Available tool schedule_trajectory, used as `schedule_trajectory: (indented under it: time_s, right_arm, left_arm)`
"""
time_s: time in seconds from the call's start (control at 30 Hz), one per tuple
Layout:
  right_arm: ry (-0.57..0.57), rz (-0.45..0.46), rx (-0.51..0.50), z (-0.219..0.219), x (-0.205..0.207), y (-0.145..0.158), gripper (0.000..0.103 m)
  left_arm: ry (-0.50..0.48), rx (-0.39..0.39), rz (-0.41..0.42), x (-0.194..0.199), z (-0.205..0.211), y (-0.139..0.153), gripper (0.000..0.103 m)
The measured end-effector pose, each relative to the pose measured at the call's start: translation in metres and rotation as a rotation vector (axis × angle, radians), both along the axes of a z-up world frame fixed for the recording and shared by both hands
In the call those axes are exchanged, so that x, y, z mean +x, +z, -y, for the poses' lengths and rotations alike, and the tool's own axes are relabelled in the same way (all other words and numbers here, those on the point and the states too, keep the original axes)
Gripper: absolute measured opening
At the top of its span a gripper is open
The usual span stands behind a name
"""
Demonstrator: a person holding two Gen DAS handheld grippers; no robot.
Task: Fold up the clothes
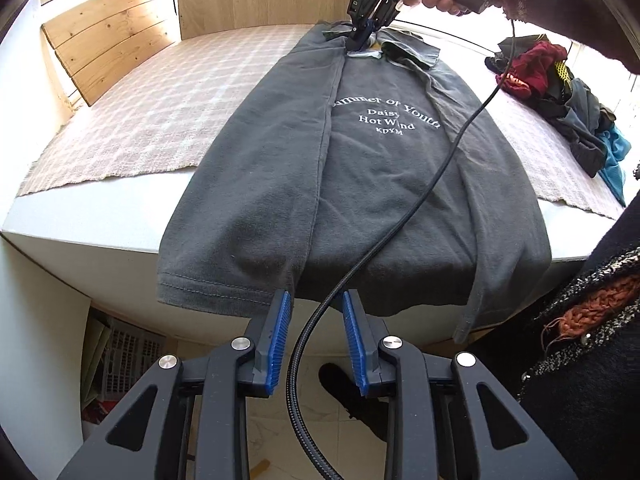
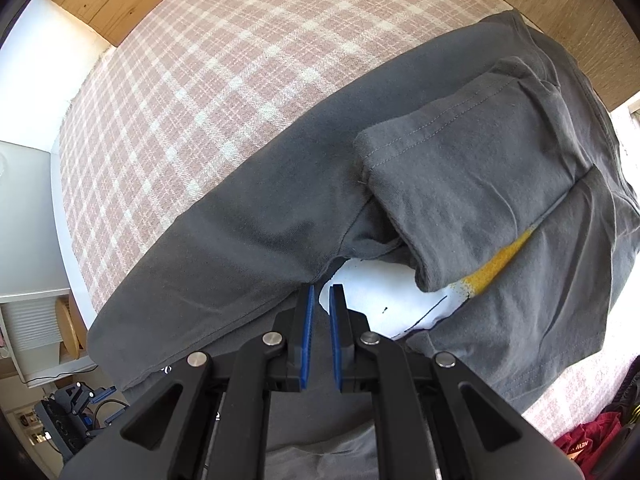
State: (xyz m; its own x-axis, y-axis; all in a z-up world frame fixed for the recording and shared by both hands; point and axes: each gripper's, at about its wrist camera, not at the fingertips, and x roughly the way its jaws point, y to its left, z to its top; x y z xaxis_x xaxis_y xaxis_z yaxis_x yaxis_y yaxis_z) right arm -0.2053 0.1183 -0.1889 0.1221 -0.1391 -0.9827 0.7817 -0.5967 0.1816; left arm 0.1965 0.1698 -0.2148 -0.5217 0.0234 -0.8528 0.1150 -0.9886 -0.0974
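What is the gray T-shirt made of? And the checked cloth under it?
The gray T-shirt looks like soft matte cotton jersey: it drapes limply over the table edge and shows stitched hems. The pink-and-white checked cloth looks like a woven, slightly fuzzy fabric with a frayed edge, maybe cotton or wool.

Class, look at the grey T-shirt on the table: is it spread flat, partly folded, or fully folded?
Partly folded. On the grey T-shirt both long sides lie turned over the printed middle; its hem hangs over the table edge.

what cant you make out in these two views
- Left wrist view: first word of the print on the grey shirt is partly covered by the folded-in flap.
- Left wrist view: whether the right gripper pinches the collar; too small, and its body blocks it.
- Right wrist view: white and yellow graphic mostly hidden under the folded sleeve.
- Clothes pile: separate items indistinguishable, tangled.
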Motion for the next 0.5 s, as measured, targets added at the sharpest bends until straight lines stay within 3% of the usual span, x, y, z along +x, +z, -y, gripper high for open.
schedule_trajectory:
  time_s: [0.07, 0.2, 0.3, 0.4, 0.47, 0.5]
  right_arm:
    - [0.005, -0.004, -0.003, 0.003, 0.000, 0.012, 0.008]
    - [0.018, -0.024, -0.011, 0.000, 0.000, 0.048, 0.008]
    - [0.014, -0.035, -0.016, -0.017, -0.004, 0.063, 0.008]
    - [-0.013, -0.033, -0.031, -0.043, -0.001, 0.074, 0.008]
    - [-0.036, -0.025, -0.044, -0.056, 0.008, 0.055, 0.008]
    - [-0.046, -0.018, -0.050, -0.063, 0.010, 0.045, 0.008]
  left_arm:
    - [-0.021, 0.100, -0.018, 0.004, 0.004, 0.007, 0.026]
    - [-0.029, 0.217, -0.083, 0.015, 0.012, 0.026, 0.026]
    - [0.036, 0.272, -0.155, 0.025, 0.024, 0.038, 0.030]
    - [0.170, 0.256, -0.158, 0.030, 0.040, 0.029, 0.035]
    - [0.236, 0.212, -0.133, 0.029, 0.045, 0.020, 0.035]
    - [0.219, 0.174, -0.118, 0.026, 0.039, 0.016, 0.035]
